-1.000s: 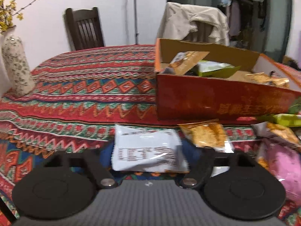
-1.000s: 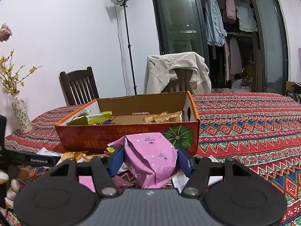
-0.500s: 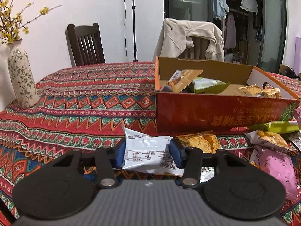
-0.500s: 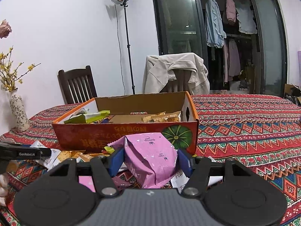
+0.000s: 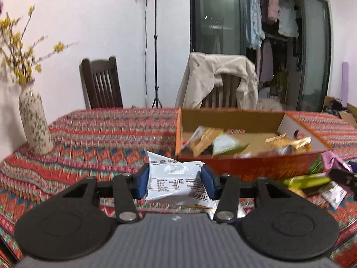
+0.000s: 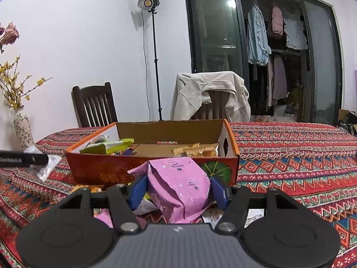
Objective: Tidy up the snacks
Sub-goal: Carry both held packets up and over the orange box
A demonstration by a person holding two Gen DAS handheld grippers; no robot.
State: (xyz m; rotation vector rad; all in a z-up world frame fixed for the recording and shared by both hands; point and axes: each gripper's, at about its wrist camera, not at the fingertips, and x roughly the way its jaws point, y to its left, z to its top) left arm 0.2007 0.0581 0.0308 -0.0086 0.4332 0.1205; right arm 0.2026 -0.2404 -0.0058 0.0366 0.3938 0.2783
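From the left wrist, our left gripper (image 5: 175, 183) has just closed its blue pads on a white snack packet (image 5: 174, 179), and the packet sits clamped between them, clear of the patterned tablecloth (image 5: 100, 138). The packet's long side runs across the fingers, pad to pad, with a corner sticking up at its left. The open orange box (image 5: 245, 167) lies ahead and to the right of the fingers, its near wall just beyond the packet and its mouth facing up, with several packets already inside. So we judge the coming move as a carry forward and rightward, over that near wall, before letting go.

From the right wrist, our right gripper (image 6: 178, 189) holds a pink snack bag (image 6: 178, 185) squeezed between its pads, the bag standing roughly upright with its crimped top toward the box. Here the box (image 6: 156, 167) sits straight ahead, its near wall just behind the bag. The left gripper's tip shows at the far left with the white packet (image 6: 48, 164) hanging from it. Both hands look near the box; the right faces it more squarely.
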